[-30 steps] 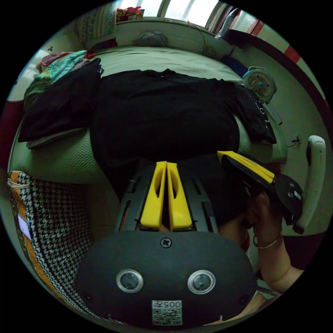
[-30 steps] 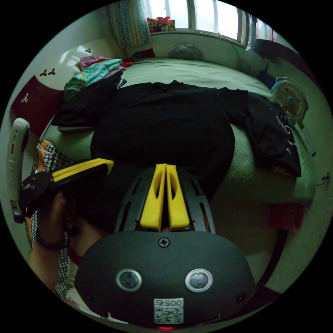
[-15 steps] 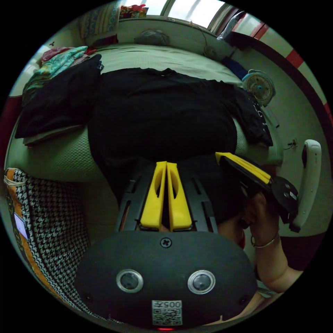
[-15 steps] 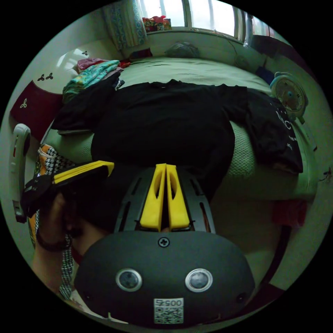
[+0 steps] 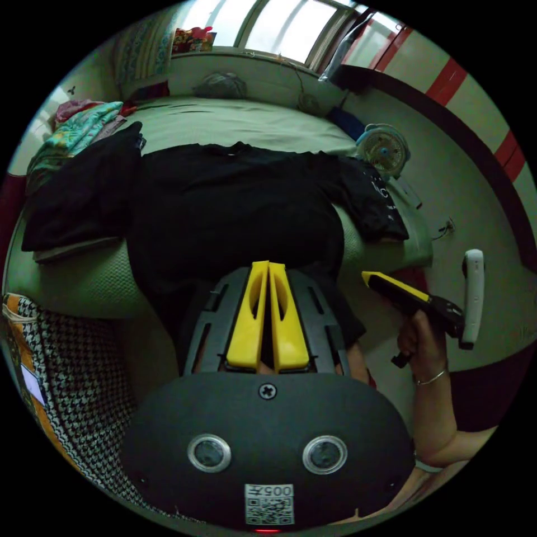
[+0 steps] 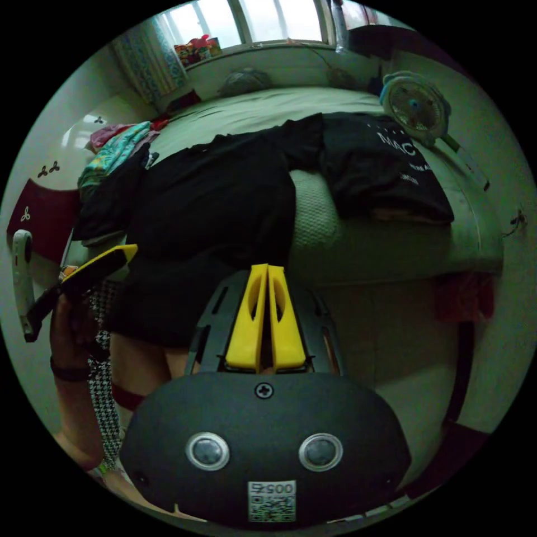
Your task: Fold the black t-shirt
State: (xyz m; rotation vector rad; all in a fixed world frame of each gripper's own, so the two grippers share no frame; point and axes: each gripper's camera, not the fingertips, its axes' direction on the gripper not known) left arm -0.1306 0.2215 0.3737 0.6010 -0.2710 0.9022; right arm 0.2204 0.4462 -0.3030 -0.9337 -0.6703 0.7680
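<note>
One wide bed (image 5: 235,114) with a pale green cover takes up most of the room under a bright window. Spread flat across it, neckline toward the window, lies the black t-shirt (image 5: 235,196), its hem hanging over the near edge of the mattress. Beside it on one side sits a stack of dark folded clothes (image 5: 84,190) topped by a colourful bundle; on the other side lies another black shirt with white print (image 6: 386,168), near a small round fan (image 6: 417,103). A houndstooth bag (image 5: 78,380) stands on the floor by the bed. Both tongs are held off the cloth, at the bed's edge: the left gripper (image 5: 267,268) and the right gripper (image 6: 266,271) each have their yellow jaws pressed together, pinching nothing.
</note>
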